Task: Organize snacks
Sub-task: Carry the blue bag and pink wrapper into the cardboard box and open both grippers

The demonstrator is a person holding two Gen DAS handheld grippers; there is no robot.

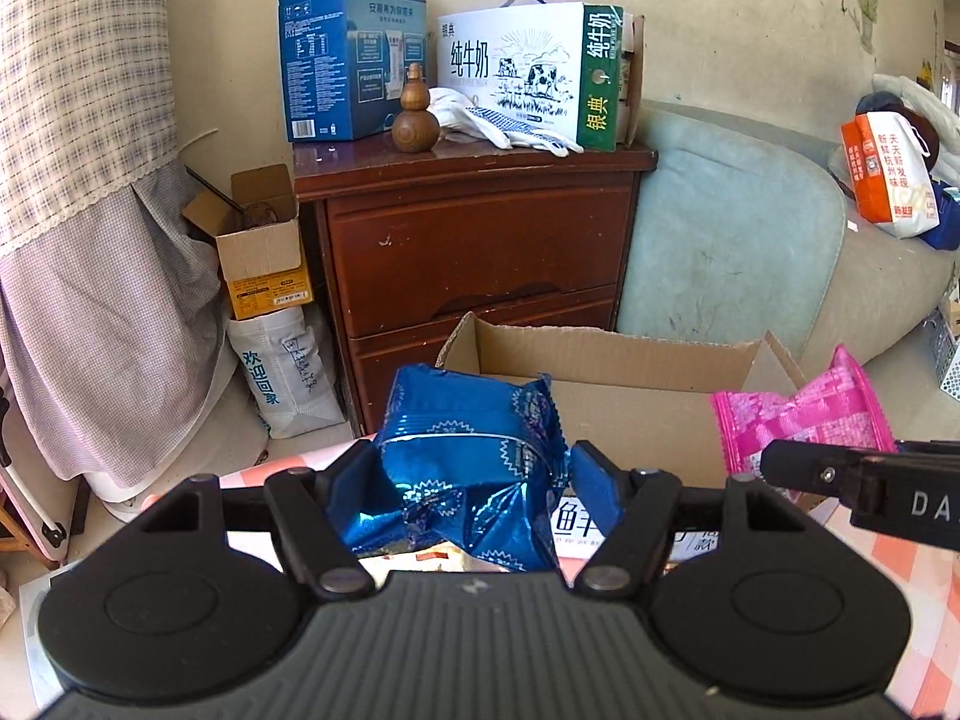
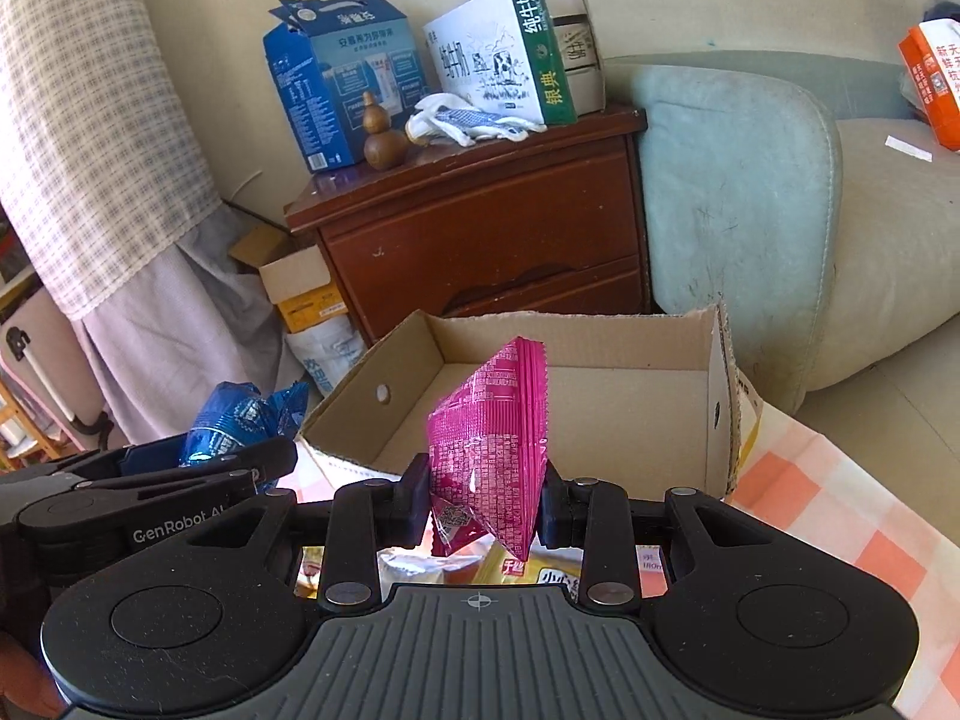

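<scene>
A checked curtain (image 1: 78, 120) hangs at the far left, with a small open carton (image 1: 264, 246) and a white sack (image 1: 285, 372) wedged on the floor between it and a dark wooden nightstand (image 1: 474, 240). On the nightstand top stand a blue carton (image 1: 348, 54), a wooden gourd (image 1: 415, 117), a pair of white work gloves (image 1: 498, 120) and a green-and-white milk carton (image 1: 534, 72). A pale blue cushion (image 1: 720, 228) leans just beside the nightstand, and an orange-and-white bag (image 1: 888, 168) lies on the sofa at the far right.

Nearer the cameras, the left gripper (image 1: 474, 486) has its jaws closed around a crinkled blue snack packet (image 1: 474, 450), pinching it from both sides and holding it up in front of the near left corner of an open cardboard box (image 2: 714, 396) (the box interior looks bare in the right wrist view). The box sits on a table covered by an orange-and-white checked cloth (image 2: 840, 516).

To the right, the right gripper (image 2: 486, 510) has its jaws pressed tight on the lower part of a pink snack packet (image 2: 498, 444), which stands tilted upward with its top end over the box's near wall. A few more wrapped snacks (image 2: 456, 570) lie on the table below the right gripper's jaws, partly hidden by the gripper. The two grippers sit near each other, side by side, each visible at the edge of the other's view.
</scene>
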